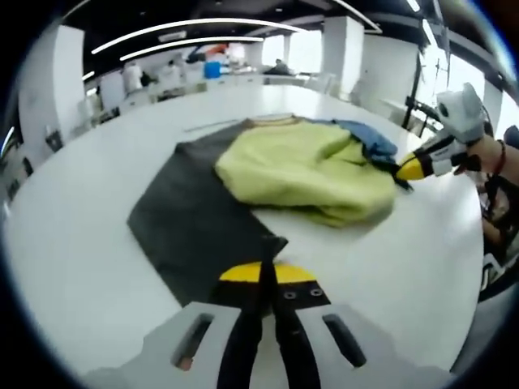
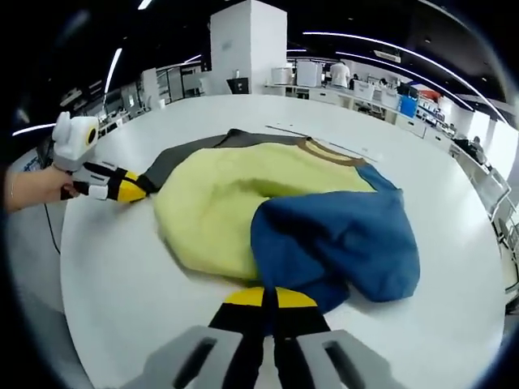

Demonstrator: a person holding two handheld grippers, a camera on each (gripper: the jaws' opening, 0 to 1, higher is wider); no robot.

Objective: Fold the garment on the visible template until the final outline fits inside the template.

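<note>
On the white table (image 2: 113,275) a dark grey template (image 1: 195,219) lies under the yellow-and-blue garment (image 2: 235,203) — soft, light, apt to bunch. Best taken by hems or sleeve edges. The left gripper (image 1: 268,279) pinches the template's corner; the right gripper (image 2: 269,298) is clenched at the blue hem.

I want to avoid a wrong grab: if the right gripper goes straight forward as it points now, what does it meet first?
Most likely the blue sleeve of the garment: the right gripper already sits at its near edge, jaws together. Depth is uncertain.
</note>
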